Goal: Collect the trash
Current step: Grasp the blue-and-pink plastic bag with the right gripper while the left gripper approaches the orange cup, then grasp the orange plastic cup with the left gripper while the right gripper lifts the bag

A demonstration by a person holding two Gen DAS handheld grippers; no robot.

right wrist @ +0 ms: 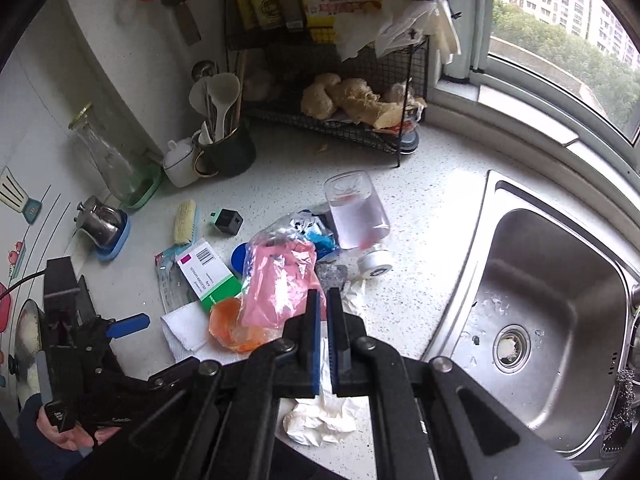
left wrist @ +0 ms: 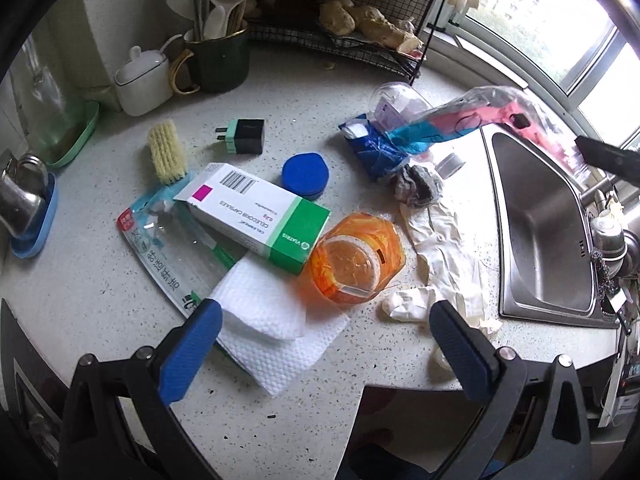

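Trash lies on a speckled white counter point(left wrist: 100, 264). My right gripper point(right wrist: 325, 297) is shut on a clear plastic bag with pink contents point(right wrist: 276, 280) and holds it above the counter; it shows lifted in the left wrist view point(left wrist: 472, 114). My left gripper point(left wrist: 324, 320) is open and empty above a white paper towel point(left wrist: 272, 332) and an orange plastic jar point(left wrist: 354, 258). A white and green medicine box point(left wrist: 260, 216), a clear zip bag point(left wrist: 168, 248), a blue crumpled wrapper point(left wrist: 376, 148), a white glove point(left wrist: 444, 248) and a clear bottle point(right wrist: 358, 216) lie around.
A steel sink point(left wrist: 536, 220) is at the right. A brush point(left wrist: 166, 152), a black charger point(left wrist: 244, 136) and a blue lid point(left wrist: 305, 175) lie on the counter. A utensil mug point(left wrist: 218, 58), a white sugar pot point(left wrist: 142, 78) and a wire rack point(left wrist: 360, 40) stand at the back.
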